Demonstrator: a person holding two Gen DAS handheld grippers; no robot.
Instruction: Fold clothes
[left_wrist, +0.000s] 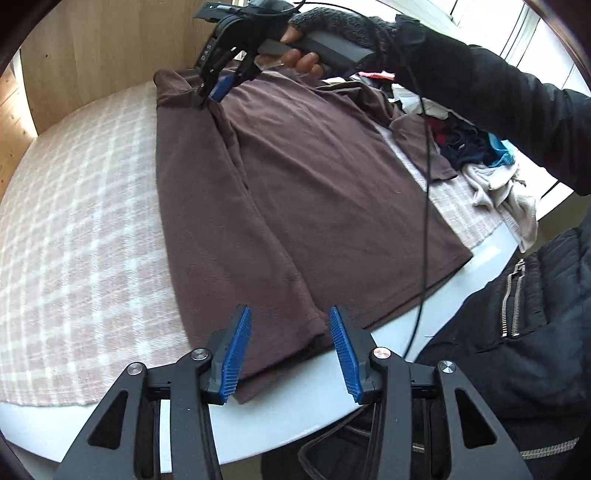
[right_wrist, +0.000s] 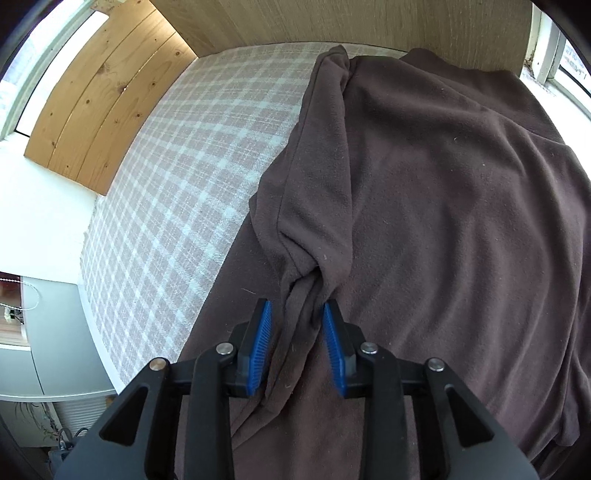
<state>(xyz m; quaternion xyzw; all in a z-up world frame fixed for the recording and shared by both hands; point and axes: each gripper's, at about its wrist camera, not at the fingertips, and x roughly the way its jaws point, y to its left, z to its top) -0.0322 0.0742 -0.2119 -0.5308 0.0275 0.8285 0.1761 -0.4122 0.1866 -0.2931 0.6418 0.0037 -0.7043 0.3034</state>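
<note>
A: In the left wrist view, the left gripper (left_wrist: 290, 354) stands about half open over the near hem of the brown shirt (left_wrist: 295, 192); cloth lies below the blue pads, not pinched. The shirt is spread ahead of it on the checked blanket (left_wrist: 74, 221), one side folded in.

B: And the gloved hand (left_wrist: 332, 40) far ahead, tilting the right gripper (left_wrist: 216, 88) steeply down onto the shoulder end?

A: Yes. In the right wrist view, the right gripper (right_wrist: 297, 347) is part open, a bunched ridge of the shirt (right_wrist: 443, 221) between its pads; only the right pad seems to touch.

B: The fabric looks soft, light and limp, probably fleece. It should be taken at hem and shoulder corners, or it will sag.
</note>
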